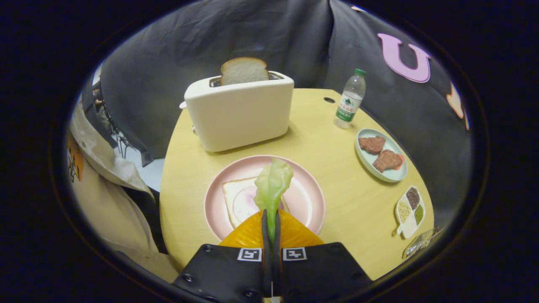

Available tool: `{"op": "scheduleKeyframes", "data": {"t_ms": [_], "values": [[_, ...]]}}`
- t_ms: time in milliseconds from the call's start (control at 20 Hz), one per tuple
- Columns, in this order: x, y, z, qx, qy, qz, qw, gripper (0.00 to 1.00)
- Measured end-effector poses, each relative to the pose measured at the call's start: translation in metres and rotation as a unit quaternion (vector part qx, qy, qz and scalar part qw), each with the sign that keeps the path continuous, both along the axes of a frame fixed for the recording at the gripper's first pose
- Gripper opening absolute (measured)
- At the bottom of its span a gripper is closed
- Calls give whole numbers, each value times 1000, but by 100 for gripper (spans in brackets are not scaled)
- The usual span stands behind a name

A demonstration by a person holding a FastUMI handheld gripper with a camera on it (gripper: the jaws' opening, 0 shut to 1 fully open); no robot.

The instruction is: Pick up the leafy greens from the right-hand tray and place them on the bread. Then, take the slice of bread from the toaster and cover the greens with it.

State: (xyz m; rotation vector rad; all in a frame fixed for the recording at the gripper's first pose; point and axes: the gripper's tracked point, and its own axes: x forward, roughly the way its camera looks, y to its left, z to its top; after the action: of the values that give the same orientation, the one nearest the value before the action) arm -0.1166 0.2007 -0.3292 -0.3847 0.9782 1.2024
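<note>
My gripper [271,219] is shut on a pale green leaf [273,185], which sticks up and forward from between the two fingers. The leaf hangs over a pink plate [309,185] that carries a slice of bread [236,198] with a round pale slice on it. Beyond the plate stands a cream toaster [240,111] with a second slice of bread [244,70] poking out of its slot.
On the yellow round table [349,202], to the right, lie a pale green oval tray [391,173] with two brown meat pieces, a small white divided dish [410,210] and a water bottle [350,100]. A person's light sleeve [105,168] is at the left.
</note>
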Motion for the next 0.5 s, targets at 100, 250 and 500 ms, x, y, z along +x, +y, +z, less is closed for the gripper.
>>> {"op": "scheduleKeyframes", "data": {"t_ms": [100, 250, 500], "values": [[-5, 13, -4, 4, 7, 9, 1000, 4], [-13, 30, -9, 8, 19, 23, 1000, 4], [-24, 43, -24, 2, 41, 41, 998, 13]]}}
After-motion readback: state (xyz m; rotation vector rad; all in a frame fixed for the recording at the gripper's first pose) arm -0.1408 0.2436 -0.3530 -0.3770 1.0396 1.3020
